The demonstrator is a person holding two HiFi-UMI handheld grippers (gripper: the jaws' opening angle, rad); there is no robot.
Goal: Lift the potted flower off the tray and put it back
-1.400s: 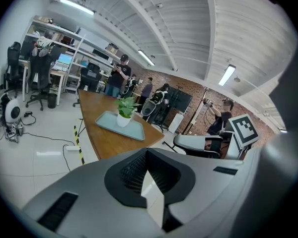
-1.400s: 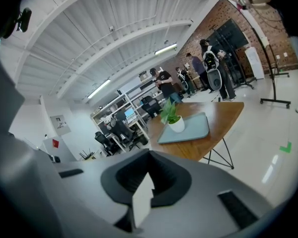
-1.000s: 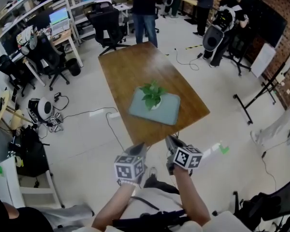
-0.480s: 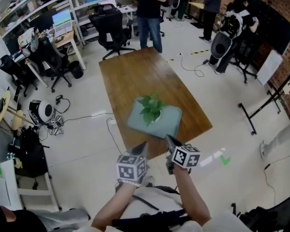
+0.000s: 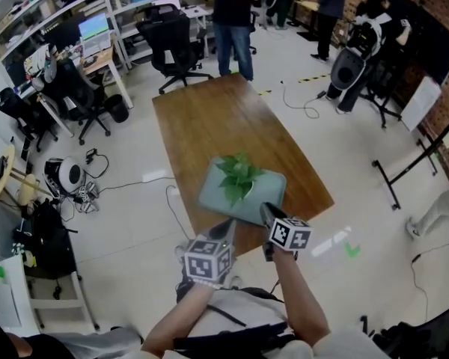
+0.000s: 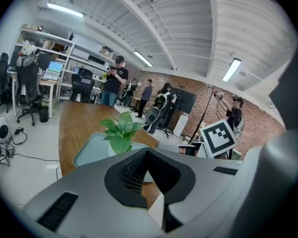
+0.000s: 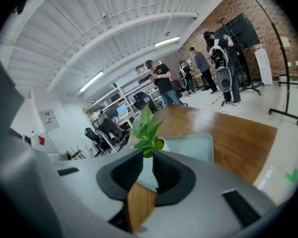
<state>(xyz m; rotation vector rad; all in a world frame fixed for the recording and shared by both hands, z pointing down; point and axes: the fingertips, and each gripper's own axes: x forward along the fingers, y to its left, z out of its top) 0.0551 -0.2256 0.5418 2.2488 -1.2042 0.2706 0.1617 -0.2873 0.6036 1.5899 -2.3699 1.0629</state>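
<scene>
The potted flower [image 5: 238, 178] stands upright on the tray [image 5: 269, 199], which lies on the bench [image 5: 209, 118]. Just before the near edge of the tray, the left gripper [image 5: 226, 228] has its jaws closed and empty. Also there, the right gripper [image 5: 267, 212] has jaws that have just been opening, with nothing between them.

I hold my left gripper [image 5: 226, 228] with its jaws together. My right gripper [image 5: 266, 211] has just been opening its jaws, with nothing between them.
</scene>
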